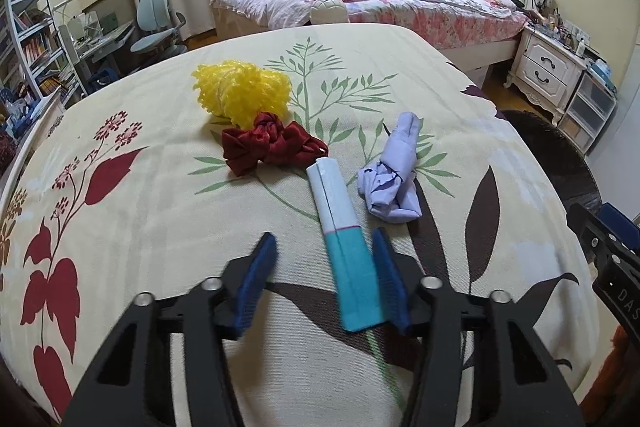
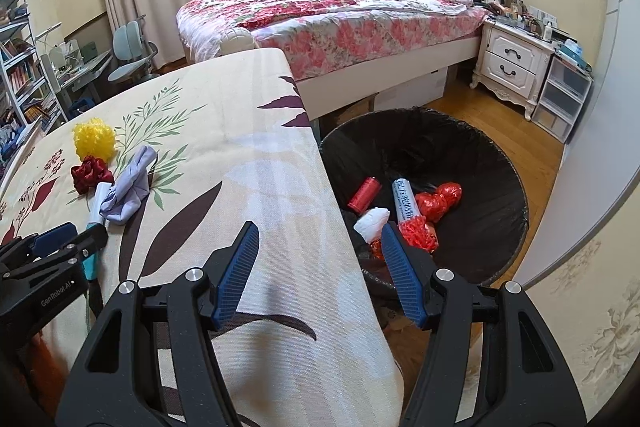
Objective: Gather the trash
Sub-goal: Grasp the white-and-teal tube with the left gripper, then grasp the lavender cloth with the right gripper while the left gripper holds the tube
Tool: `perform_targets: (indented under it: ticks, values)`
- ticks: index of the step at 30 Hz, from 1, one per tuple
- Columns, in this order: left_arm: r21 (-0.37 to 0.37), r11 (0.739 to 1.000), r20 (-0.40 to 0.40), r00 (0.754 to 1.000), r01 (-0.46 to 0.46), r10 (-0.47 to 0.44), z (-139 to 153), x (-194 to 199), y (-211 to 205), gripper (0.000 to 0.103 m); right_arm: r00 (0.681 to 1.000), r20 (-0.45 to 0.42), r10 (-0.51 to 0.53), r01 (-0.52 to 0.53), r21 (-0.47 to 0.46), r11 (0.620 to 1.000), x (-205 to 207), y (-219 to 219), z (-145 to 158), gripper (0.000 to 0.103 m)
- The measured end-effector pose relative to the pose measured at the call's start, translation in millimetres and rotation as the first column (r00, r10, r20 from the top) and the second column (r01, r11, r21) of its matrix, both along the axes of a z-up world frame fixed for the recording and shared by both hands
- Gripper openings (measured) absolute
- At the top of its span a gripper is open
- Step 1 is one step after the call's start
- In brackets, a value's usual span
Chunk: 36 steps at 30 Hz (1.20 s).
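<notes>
On the floral table cloth lie a white-and-teal packet, a crumpled lilac paper, a dark red ribbon bow and a yellow mesh ball. My left gripper is open around the packet's teal end, whose right side lies against the right pad. My right gripper is open and empty over the table's right edge, beside a black-lined bin holding red and white trash. The same table items show in the right wrist view: packet, lilac paper, bow, mesh ball.
A bed with a floral quilt stands behind the table. A white nightstand and plastic drawers are at the right. A desk with a chair and bookshelves are at the left.
</notes>
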<state>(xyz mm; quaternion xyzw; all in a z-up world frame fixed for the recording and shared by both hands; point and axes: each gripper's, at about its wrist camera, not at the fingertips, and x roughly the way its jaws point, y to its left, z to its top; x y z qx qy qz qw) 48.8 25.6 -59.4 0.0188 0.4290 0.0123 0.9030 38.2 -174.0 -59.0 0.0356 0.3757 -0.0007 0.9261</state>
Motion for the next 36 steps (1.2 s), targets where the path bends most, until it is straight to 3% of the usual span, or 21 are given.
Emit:
perform_targets:
  ticks: [2, 3, 7, 25, 36]
  values:
    - [0.015, 1.000, 0.009, 1.000, 0.010, -0.010, 1, -1, 2, 0.026, 1.000, -0.002, 0.005, -0.005, 0.005, 1.000, 1, 2, 0, 0.062]
    - [0.024, 1.000, 0.013, 1.000, 0.015, -0.015, 1, -1, 3, 0.022, 1.000, -0.003, 0.009, -0.009, 0.007, 1.000, 1, 3, 0, 0.062]
    - [0.014, 0.999, 0.024, 0.999, 0.034, -0.034, 2, -2, 9, 0.018, 0.999, -0.005, 0.032, -0.032, 0.006, 0.999, 1, 12, 0, 0.062]
    - [0.028, 0.997, 0.069, 0.996, -0.066, 0.064, 16, -5, 72, 0.017, 0.974, -0.009, 0.227, -0.227, 0.002, 0.974, 29, 115, 13, 0.062]
    - [0.009, 0.993, 0.061, 0.991, -0.116, 0.115, 11, -2, 103, 0.017, 0.974, -0.066, 0.218, -0.218, -0.004, 0.976, 47, 132, 3, 0.065]
